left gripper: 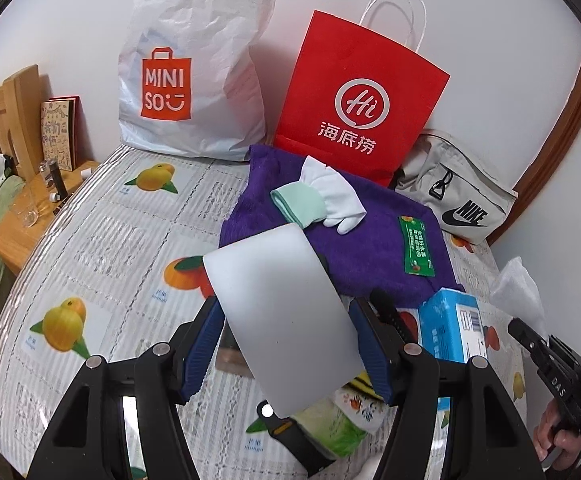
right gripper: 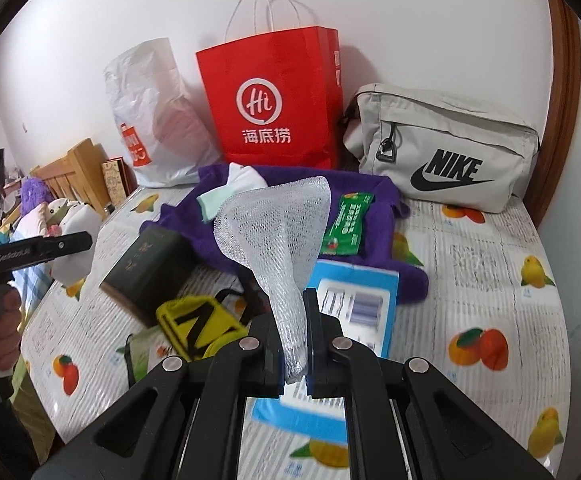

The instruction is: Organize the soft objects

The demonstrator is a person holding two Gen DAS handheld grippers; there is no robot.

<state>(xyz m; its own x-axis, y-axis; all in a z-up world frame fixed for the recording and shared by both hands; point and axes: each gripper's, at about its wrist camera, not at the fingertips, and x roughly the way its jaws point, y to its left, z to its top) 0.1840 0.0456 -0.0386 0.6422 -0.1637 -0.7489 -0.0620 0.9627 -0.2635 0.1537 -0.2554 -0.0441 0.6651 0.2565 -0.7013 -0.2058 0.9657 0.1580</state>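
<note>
White foam sheet (left gripper: 286,320) clamped in the left gripper (left gripper: 286,344) hides much of the clutter beyond, while the right gripper (right gripper: 295,344) pinches a foam net (right gripper: 278,232) whose lower end disappears between its fingers.

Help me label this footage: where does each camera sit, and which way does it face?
Left wrist: on the left tool, looking down along it at the bed; it holds a white foam sheet; the right tool shows at the frame's right.
Right wrist: on the right tool, shut on white foam netting.
Shared: red paper bag, purple towel.
</note>
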